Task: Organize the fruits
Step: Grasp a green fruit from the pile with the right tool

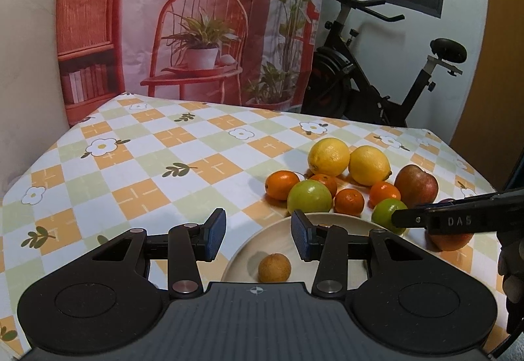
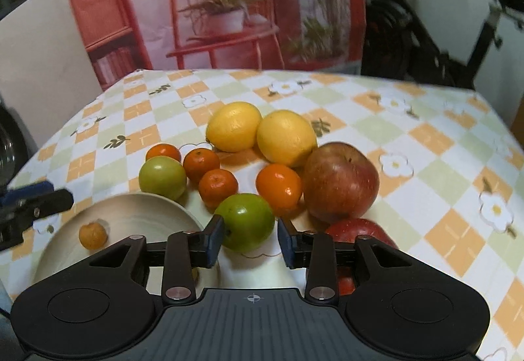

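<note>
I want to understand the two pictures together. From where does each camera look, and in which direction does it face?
Left wrist: sits on the left tool, open above the plate, facing the fruit pile; the right tool enters from the right.
Right wrist: sits on the right tool, open around a green fruit, facing the backdrop; the left tool shows at the left edge.
Shared: plate, lemons, apple, tablecloth.

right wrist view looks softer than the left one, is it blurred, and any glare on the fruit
Right wrist view: backdrop and exercise bike are soft, the near green fruit fairly sharp, with small highlights on the tangerine beside it. Left wrist view: crisper throughout; the lemons show only mild shine; table edges bow from the fisheye.
</note>
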### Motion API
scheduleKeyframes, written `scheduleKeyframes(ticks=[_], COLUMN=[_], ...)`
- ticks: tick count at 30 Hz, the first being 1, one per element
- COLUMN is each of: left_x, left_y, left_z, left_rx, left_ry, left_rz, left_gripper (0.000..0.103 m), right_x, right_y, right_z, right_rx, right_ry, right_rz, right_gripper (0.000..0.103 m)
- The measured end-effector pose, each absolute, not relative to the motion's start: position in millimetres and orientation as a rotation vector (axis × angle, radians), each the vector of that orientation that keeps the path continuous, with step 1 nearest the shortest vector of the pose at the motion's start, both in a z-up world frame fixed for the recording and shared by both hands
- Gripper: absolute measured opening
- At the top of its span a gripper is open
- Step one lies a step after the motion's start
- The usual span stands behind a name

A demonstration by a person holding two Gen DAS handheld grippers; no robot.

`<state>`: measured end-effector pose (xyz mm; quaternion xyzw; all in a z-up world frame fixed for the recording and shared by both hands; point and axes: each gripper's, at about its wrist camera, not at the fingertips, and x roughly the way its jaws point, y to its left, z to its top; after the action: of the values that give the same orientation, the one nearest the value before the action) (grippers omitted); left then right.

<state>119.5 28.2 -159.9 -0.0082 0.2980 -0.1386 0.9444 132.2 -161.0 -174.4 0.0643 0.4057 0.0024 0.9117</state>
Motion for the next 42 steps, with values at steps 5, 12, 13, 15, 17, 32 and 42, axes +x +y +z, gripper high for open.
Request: scheduleKeyframes(ticks=[5,12,13,15,17,32,42], left_x=[119,118,118,118,119,120,122], left_y=[31,33,33,33,33,31,32], left_z=[-160,-160,-160,-161,-161,-162,-163], left_rx=[-0.036,-0.049,-0.05,-0.051,-0.05,-0.042,-0.047], left_ry=[0.601,0.594,0.595,0.597,0.599,0.615,0.629], left_rz=[-0.28,-0.278,-0.277,-0.276,-0.273,-0.281,-0.28], left_gripper=[0.046,0.046,0.046,0.046,0.046,0.046,0.046], right_x=[146,159,161,164,166,162,137], right_y=[-161,-154,-154,-153,-152,-153,-154], right_z=[-175,-177,-177,-178,-179,-182,-178], right_rx=[0.172,0.156,0.156,0.153,0.159,0.176,0.127], right_ry=[0.898,0.914,0.915,0.915,0.914,0.881,0.815], right_rz=[0.0,0.016,0.018,0.021,0.02,0.026,0.023], right_gripper=[0.04,0.041,0.041,0.041,0.042,0.04,0.039])
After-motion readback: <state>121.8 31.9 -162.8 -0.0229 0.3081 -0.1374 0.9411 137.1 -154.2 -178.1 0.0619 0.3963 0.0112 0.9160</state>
